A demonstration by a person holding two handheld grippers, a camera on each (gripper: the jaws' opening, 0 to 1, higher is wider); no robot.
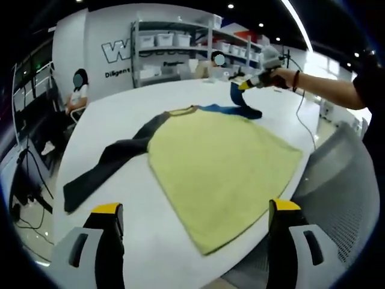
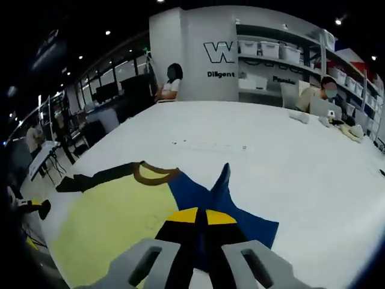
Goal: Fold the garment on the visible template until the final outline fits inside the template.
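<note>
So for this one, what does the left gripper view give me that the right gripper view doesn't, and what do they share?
Left gripper view alone: the yellow shirt's hem near the table edge, the open left gripper, and the right gripper lifting the blue sleeve from outside.

Right gripper view alone: its jaws closed on the blue sleeve up close, and the bare table beyond the collar.

Both: the yellow body, brown collar, dark sleeve, and shelving.

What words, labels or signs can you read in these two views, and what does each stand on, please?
"W": large cut-off logo on the white wall.
"Diligent": small line beneath it on that wall; "DiLigens" is how it looks in the left gripper view.
Lettering under the shelf bins: too blurred to read.
</note>
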